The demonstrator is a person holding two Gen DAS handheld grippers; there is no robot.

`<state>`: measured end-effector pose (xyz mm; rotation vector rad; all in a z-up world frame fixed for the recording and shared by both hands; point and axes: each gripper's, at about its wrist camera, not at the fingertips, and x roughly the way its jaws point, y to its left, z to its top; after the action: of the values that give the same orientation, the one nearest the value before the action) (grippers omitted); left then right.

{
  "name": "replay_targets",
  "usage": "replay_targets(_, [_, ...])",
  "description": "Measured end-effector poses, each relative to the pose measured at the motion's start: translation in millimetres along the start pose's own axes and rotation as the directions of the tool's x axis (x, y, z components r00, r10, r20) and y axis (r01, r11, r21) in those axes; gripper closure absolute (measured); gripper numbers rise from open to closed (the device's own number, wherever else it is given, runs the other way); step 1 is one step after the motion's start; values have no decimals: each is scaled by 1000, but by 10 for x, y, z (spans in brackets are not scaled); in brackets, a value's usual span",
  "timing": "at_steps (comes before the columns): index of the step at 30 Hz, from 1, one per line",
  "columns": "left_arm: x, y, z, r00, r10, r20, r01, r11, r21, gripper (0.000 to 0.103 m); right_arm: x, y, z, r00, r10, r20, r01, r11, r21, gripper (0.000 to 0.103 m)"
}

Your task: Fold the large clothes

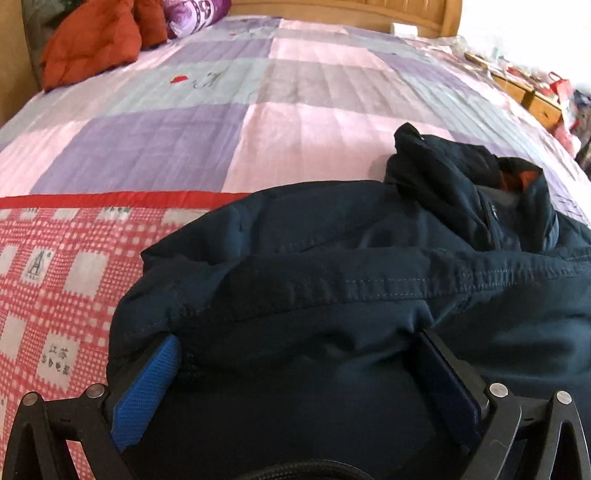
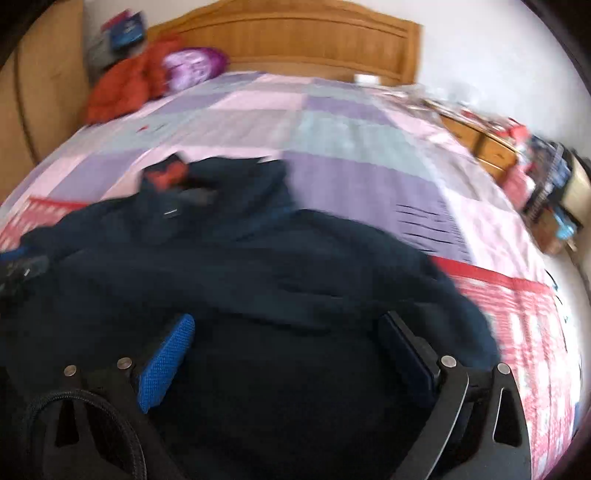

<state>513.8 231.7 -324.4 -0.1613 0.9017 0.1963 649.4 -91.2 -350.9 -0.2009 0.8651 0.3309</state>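
A dark navy jacket [image 1: 332, 251] lies bunched on the bed, its collar with an orange lining [image 1: 524, 177] at the far right. My left gripper [image 1: 299, 339] has its jaws wide apart with jacket fabric lying between and over the blue pads [image 1: 147, 391]. In the blurred right wrist view the same jacket [image 2: 258, 258] spreads across the bed, collar [image 2: 166, 177] at the far left. My right gripper [image 2: 288, 325] also stands wide open over dark fabric, blue pad [image 2: 166, 362] on the left. The left gripper [image 2: 18, 266] shows at that view's left edge.
The bed carries a pink and purple checked sheet [image 1: 258, 110] and a red checked cloth [image 1: 55, 280] at the near side. A red garment [image 1: 92, 40] and a purple pillow [image 1: 192, 14] lie by the wooden headboard [image 2: 295, 40]. A cluttered wooden cabinet [image 2: 487, 144] stands to the right.
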Motion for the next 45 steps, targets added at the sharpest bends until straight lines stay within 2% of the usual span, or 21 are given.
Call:
replay_targets(5, [-86, 31, -22, 1000, 2, 16, -2, 1000, -2, 0, 61, -289, -125, 999, -41, -34, 43, 996, 72, 2])
replay_targets(7, [-133, 125, -47, 1000, -16, 20, 17, 1000, -7, 0, 68, -443, -172, 999, -1, -51, 9, 990, 144, 2])
replay_targets(9, [-175, 267, -95, 1000, -25, 16, 25, 1000, -18, 0, 5, -371, -225, 999, -18, -48, 23, 995, 97, 2])
replay_targets(12, [-259, 481, -107, 1000, -15, 2, 15, 992, -126, 0, 30, -352, -203, 998, -8, -56, 13, 996, 93, 2])
replay_targets(13, [-378, 546, -105, 1000, -2, 14, 5, 985, -173, 1, -26, -338, -194, 998, -31, -53, 35, 996, 81, 2])
replay_targets(14, [-479, 547, -114, 999, -5, 35, 12, 983, -183, 1, -157, -286, -179, 995, -98, -23, 99, 994, 50, 2])
replay_targets(15, [-624, 490, -137, 998, -19, 67, 29, 986, -165, 1, -303, -204, -152, 989, -145, 26, 145, 989, 23, 2])
replay_targets(16, [-743, 384, -177, 995, -23, 92, 35, 991, -127, 1, -487, -105, -156, 986, -144, 84, 144, 990, 1, 2])
replay_targets(19, [-869, -87, -340, 994, -45, 102, 43, 999, 29, 1, -982, 359, -321, 983, -30, 179, 49, 994, -100, 1])
replay_targets(23, [-667, -509, -541, 998, -50, 37, 44, 988, 147, 1, -979, 1070, -559, 994, 52, 94, -27, 967, -252, 1])
replay_targets(25, [-551, -443, -587, 1000, -12, 26, 8, 990, 141, 0, -828, 1169, -666, 999, -3, 45, 16, 955, -298, 1])
replay_targets(26, [-502, -325, -602, 1000, 3, 14, -4, 994, 112, 0, -776, 1068, -706, 999, -33, 30, 40, 961, -274, 1])
replay_targets(27, [-449, -109, -613, 1000, -26, -12, 26, 998, 51, 0, -713, 800, -756, 998, -58, -5, 56, 979, -198, 2])
replay_targets(29, [-443, 138, -630, 998, -60, -26, 59, 998, -9, 0, -701, 273, -866, 998, -52, -30, 50, 996, -69, 2])
replay_targets(31, [-458, 243, -642, 998, -52, -34, 52, 999, 14, 0, -750, -189, -963, 992, -117, -51, 117, 993, -7, 0])
replay_targets(32, [-452, 235, -649, 998, -42, -35, 44, 999, 30, 0, -735, -455, -1018, 997, 15, -79, -7, 995, 101, 0])
replay_targets(33, [-448, 232, -656, 999, -36, -39, 38, 999, 36, 0, -709, -596, -1056, 993, 58, -106, -41, 987, 156, 0])
replay_targets(34, [-440, 241, -669, 998, -41, -44, 42, 999, 30, 0, -725, -603, -1067, 994, 14, -109, -2, 994, 113, 0])
replay_targets(36, [-424, 276, -669, 998, -46, -52, 46, 999, 0, 0, -742, -558, -1073, 995, -3, -96, 9, 998, 59, 0])
replay_targets(40, [-529, 311, -708, 997, -34, -65, 31, 999, -38, 0, -697, -679, -1131, 995, 52, -89, -40, 991, 131, 0])
replay_targets(45, [-883, 198, -821, 998, 43, -48, -42, 999, 5, 0, -1183, -536, -1101, 999, -38, -35, 40, 997, 63, 0])
